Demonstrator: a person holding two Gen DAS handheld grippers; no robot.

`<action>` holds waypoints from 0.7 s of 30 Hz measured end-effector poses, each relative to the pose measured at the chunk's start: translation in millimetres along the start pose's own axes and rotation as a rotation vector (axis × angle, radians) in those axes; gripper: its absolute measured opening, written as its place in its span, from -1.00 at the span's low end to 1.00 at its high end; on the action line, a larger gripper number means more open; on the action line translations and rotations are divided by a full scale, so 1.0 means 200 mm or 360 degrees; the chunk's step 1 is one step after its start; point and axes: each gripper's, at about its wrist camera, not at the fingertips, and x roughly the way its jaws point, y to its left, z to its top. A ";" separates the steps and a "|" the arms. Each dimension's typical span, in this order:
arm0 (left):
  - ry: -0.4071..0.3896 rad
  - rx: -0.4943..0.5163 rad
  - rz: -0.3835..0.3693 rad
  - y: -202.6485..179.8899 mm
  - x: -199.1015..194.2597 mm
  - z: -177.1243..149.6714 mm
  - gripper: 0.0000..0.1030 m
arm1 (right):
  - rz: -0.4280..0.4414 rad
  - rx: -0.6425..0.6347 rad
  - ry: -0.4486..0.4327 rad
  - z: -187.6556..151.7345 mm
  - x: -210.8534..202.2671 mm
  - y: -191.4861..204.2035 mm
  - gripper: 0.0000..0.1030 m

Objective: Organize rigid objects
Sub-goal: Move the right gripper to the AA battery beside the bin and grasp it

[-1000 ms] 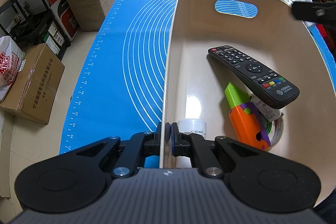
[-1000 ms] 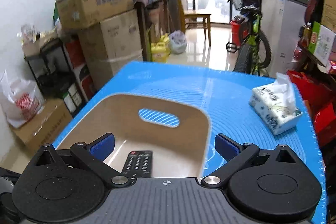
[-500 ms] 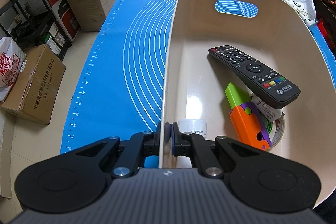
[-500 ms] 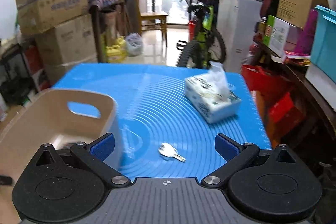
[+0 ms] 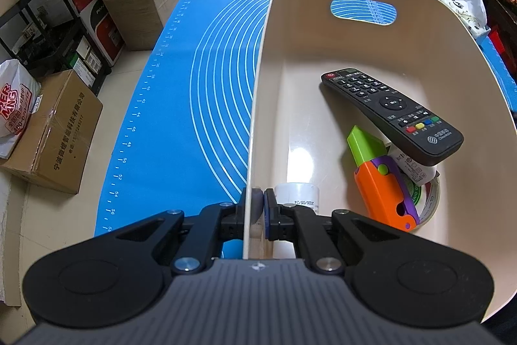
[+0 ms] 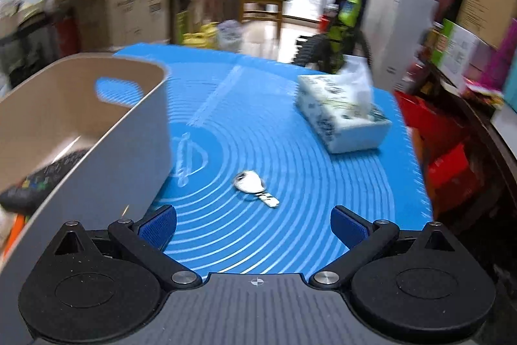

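My left gripper [image 5: 258, 206] is shut on the near left wall of a beige bin [image 5: 258, 105] on the blue mat. Inside the bin lie a black remote [image 5: 387, 112], an orange and green toy knife [image 5: 381, 183], a tape roll [image 5: 426, 199] and a white bottle [image 5: 297, 193]. My right gripper [image 6: 253, 223] is open and empty, low over the mat to the right of the bin [image 6: 135, 131]. A silver key [image 6: 255, 186] lies on the mat just ahead of it, between the fingers' line.
A tissue pack [image 6: 342, 115] sits on the blue mat [image 6: 290, 151] at the far right. Cardboard boxes [image 5: 55, 131] and a shelf stand on the floor to the left. A bicycle [image 6: 339, 31] stands beyond the table.
My right gripper has swung from above the bin to the right and dropped toward the mat, so the key now lies close ahead. The left gripper and bin have not moved.
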 end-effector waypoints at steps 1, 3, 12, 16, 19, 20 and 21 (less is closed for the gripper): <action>0.0000 0.0001 0.0003 0.00 0.00 0.00 -0.83 | 0.0033 -0.0042 0.0005 -0.01 0.00 0.02 0.95; 0.0001 0.0000 0.0003 0.00 0.00 0.00 -0.83 | 0.0125 -0.0147 0.0025 -0.02 0.03 0.04 0.95; 0.0002 0.0004 0.0007 0.00 0.00 0.00 -0.82 | 0.0472 -0.0548 0.0100 -0.02 0.12 0.09 0.81; 0.0007 0.0006 0.0015 -0.01 0.00 0.00 -0.82 | 0.0604 -0.0759 0.0081 -0.06 0.15 0.14 0.73; 0.0012 0.0007 0.0021 -0.01 0.00 0.01 -0.82 | 0.0695 -0.0842 0.0068 -0.06 0.18 0.17 0.65; 0.0013 0.0008 0.0022 -0.01 0.00 0.01 -0.81 | 0.0714 -0.0870 0.0069 -0.06 0.19 0.18 0.63; 0.0014 0.0009 0.0024 -0.01 0.00 0.01 -0.81 | 0.0728 -0.0909 0.0068 -0.07 0.20 0.19 0.57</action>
